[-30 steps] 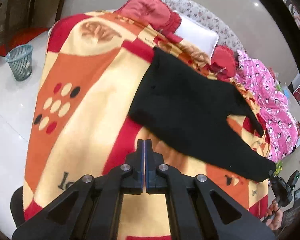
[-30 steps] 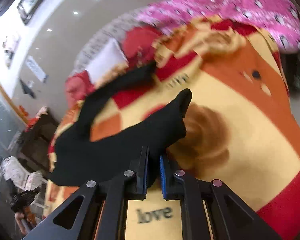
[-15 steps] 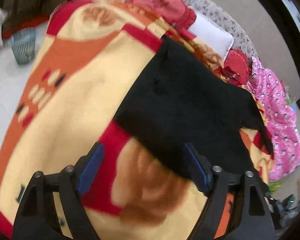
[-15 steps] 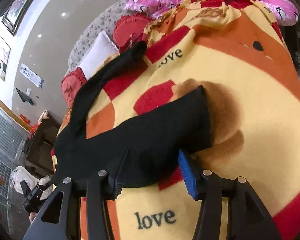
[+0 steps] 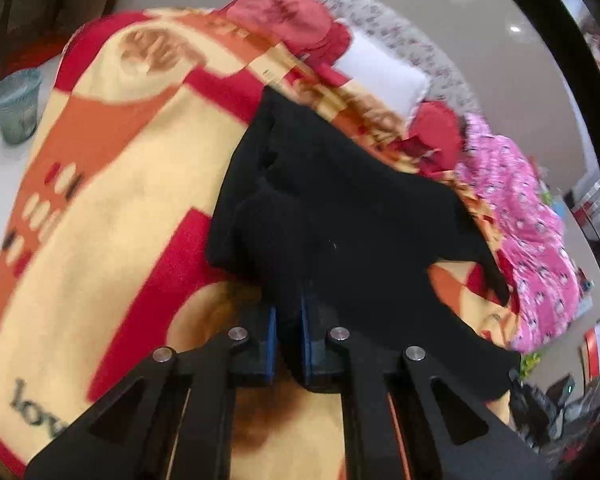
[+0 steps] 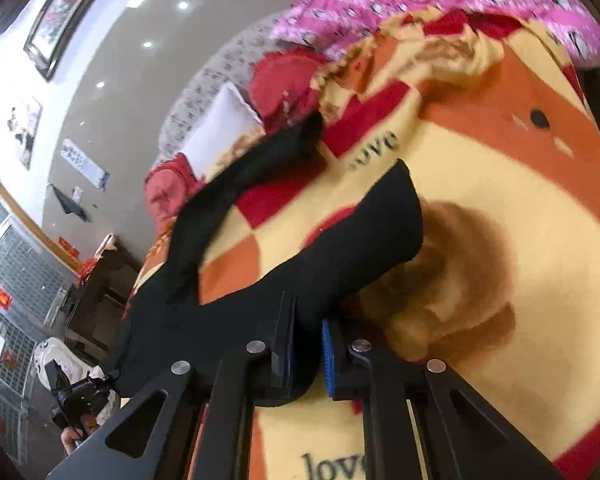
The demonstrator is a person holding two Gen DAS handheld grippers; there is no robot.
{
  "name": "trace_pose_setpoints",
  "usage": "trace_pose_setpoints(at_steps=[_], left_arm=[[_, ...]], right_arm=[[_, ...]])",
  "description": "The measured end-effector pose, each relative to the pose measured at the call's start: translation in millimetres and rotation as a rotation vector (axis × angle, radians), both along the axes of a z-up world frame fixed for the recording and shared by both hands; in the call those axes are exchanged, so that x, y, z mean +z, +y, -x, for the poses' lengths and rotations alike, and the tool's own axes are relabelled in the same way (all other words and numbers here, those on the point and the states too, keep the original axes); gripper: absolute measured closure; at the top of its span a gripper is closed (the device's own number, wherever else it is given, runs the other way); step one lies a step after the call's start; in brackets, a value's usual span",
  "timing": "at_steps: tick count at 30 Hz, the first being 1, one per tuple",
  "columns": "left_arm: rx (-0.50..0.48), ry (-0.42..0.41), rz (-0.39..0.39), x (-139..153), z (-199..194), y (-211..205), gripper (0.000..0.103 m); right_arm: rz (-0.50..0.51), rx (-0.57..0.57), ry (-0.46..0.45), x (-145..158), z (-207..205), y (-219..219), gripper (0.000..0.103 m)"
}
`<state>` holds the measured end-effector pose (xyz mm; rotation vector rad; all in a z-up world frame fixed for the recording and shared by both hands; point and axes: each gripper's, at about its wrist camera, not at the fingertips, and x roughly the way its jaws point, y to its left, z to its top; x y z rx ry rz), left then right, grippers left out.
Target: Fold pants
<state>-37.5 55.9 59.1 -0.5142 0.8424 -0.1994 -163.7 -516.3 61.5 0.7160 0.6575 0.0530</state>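
The left hand-held gripper [image 5: 288, 340] was clenched on a bunched fold at the near edge of the black pants [image 5: 352, 216], the cloth pinched between its blue pads. From that pinch the pants spread ahead and to the right over the patterned blanket [image 5: 112, 184] on the bed; one leg ran off to the right toward the bed's edge, and the other tapered to a point farther ahead on the right. To the left of this gripper the blanket lay bare for a wide stretch out to the bed's left edge, beyond which a pale green wastebasket [image 5: 16, 106] stood on the floor. Ahead, past the far edge of the pants, sat red cushions [image 5: 284, 16] and a white pillow [image 5: 380, 68], with a pink quilt [image 5: 516, 216] to the right.

The right hand-held gripper [image 6: 306, 354] was likewise clenched on black cloth, at the side edge of one pant leg [image 6: 360, 244] near its hem. The hem end rose ahead of it, slightly to the right. The second leg [image 6: 236, 184] lay farther ahead on the left, well apart from the first, with blanket showing between them. To the right of this gripper the blanket was open across to the bed's right edge.
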Motion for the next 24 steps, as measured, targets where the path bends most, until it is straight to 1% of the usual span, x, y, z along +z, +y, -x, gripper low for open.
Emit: trace_pose_setpoints(at_steps=[2, 5, 7, 8, 9, 11, 12, 13, 14, 15, 16, 17, 18, 19, 20, 21, 22, 23, 24], left_arm=[[-0.027, -0.019, 0.003, 11.7, 11.7, 1.5, 0.096], [-0.053, 0.002, 0.051, 16.8, 32.0, 15.7, 0.096], [-0.058, 0.006, 0.041, 17.1, 45.3, 21.2, 0.096], [-0.068, 0.005, 0.017, 14.3, 53.8, 23.4, 0.096], [-0.068, 0.011, -0.002, 9.8, 54.7, 24.6, 0.095], [-0.045, 0.055, -0.045, -8.8, 56.2, 26.9, 0.092], [-0.031, 0.072, -0.065, -15.8, 56.2, 26.3, 0.090], [-0.014, 0.089, -0.083, -23.8, 56.8, 26.3, 0.089], [-0.007, 0.103, -0.099, -30.4, 55.2, 25.3, 0.089], [0.000, 0.117, -0.111, -38.0, 53.6, 24.2, 0.084], [0.010, 0.118, -0.121, -39.4, 53.9, 23.8, 0.078], [0.020, 0.107, -0.133, -37.2, 56.6, 24.0, 0.074], [0.030, 0.102, -0.147, -33.3, 59.0, 25.0, 0.064], [0.045, 0.089, -0.169, -27.0, 62.9, 26.6, 0.058], [0.061, 0.068, -0.195, -19.6, 65.7, 29.0, 0.057], [0.080, 0.039, -0.228, -10.3, 70.6, 30.5, 0.056], [0.100, 0.008, -0.255, -0.5, 75.5, 32.6, 0.049], [0.119, -0.026, -0.270, 9.5, 79.7, 34.7, 0.045], [0.123, -0.048, -0.275, 14.7, 82.1, 34.9, 0.041]], right_arm=[[0.020, 0.014, -0.025, 14.7, 7.7, 3.4, 0.093], [0.012, 0.032, -0.074, 33.1, 27.1, 5.7, 0.093], [0.004, 0.043, -0.095, 40.1, 42.3, 5.8, 0.093], [0.014, 0.047, -0.088, 41.3, 49.3, 6.0, 0.093], [0.032, 0.054, -0.069, 39.4, 54.0, 8.3, 0.093], [0.074, 0.067, -0.006, 28.7, 57.0, 13.1, 0.091], [0.093, 0.071, 0.037, 19.6, 55.2, 14.6, 0.089], [0.122, 0.068, 0.080, 11.9, 52.2, 16.7, 0.084], [0.185, 0.046, 0.147, 3.3, 46.6, 19.6, 0.081], [0.243, 0.029, 0.198, -1.6, 41.9, 22.5, 0.081], [0.268, 0.029, 0.221, -3.2, 39.4, 24.7, 0.080], [0.274, 0.031, 0.222, 0.0, 39.9, 27.4, 0.077], [0.279, 0.027, 0.210, 6.2, 41.7, 28.4, 0.076], [0.297, 0.017, 0.192, 14.7, 44.4, 29.2, 0.068], [0.328, -0.003, 0.181, 23.0, 47.6, 30.0, 0.058], [0.358, -0.024, 0.174, 31.3, 50.2, 30.2, 0.054], [0.387, -0.040, 0.157, 39.9, 53.9, 32.1, 0.053], [0.399, -0.029, 0.121, 49.7, 55.8, 35.5, 0.053], [0.390, -0.004, 0.094, 56.1, 55.3, 39.9, 0.053]])
